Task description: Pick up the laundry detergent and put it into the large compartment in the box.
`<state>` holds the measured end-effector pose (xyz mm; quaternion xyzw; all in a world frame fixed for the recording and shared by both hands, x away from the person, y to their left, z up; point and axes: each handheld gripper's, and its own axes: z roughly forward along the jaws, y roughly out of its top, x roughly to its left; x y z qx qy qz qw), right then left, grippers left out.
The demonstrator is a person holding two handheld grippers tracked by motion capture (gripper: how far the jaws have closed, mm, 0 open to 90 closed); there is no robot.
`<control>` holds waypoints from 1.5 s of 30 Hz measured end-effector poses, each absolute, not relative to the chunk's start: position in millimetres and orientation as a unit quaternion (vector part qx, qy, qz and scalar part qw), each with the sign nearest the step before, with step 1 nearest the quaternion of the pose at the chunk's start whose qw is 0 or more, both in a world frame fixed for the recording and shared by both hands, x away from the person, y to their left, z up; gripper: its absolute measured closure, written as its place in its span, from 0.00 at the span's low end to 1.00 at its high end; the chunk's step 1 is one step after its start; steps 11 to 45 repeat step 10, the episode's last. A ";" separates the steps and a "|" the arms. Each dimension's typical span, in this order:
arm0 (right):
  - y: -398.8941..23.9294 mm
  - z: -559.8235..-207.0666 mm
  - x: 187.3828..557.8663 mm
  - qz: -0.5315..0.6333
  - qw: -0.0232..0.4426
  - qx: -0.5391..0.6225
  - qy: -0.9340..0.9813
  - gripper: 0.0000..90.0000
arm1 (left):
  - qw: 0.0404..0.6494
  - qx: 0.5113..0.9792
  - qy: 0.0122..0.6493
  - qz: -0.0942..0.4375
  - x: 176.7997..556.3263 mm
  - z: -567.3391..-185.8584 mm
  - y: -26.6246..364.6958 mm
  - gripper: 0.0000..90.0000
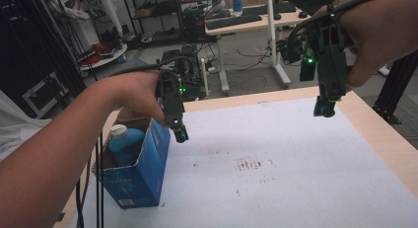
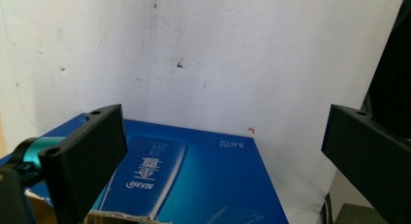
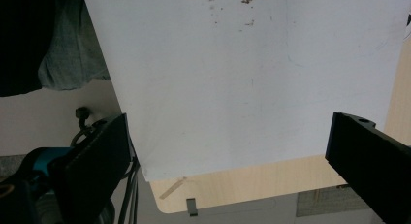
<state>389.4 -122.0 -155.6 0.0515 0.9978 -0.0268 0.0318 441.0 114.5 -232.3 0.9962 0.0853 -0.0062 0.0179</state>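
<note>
Hovering just above the blue box (image 1: 143,169), left gripper (image 1: 180,134) spread wide, empty; bottle (image 1: 124,141) inside, untouched; right gripper (image 1: 324,109) likewise spread, well away.

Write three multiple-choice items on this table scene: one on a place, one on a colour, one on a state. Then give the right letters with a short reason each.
1. Where does the blue box stand?
A. at the table's left edge
B. at the table's far right corner
C. on the floor

2. What colour is the cap of the bottle in the box?
A. red
B. white
C. black

3. How do the jaws of the left gripper stand?
A. shut on the bottle
B. shut on the box flap
C. open, holding nothing

Key: 1 A, the high view shows the box at the left edge of the white sheet. 2 B, the cap shows white above the blue bottle. 3 C, the left gripper view shows its jaws wide apart above the box.
</note>
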 end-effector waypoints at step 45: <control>-126.9 -154.4 390.2 -0.024 0.030 0.054 0.998 0.02 | 0.021 0.997 0.077 -0.006 440.9 -234.7 109.2 0.03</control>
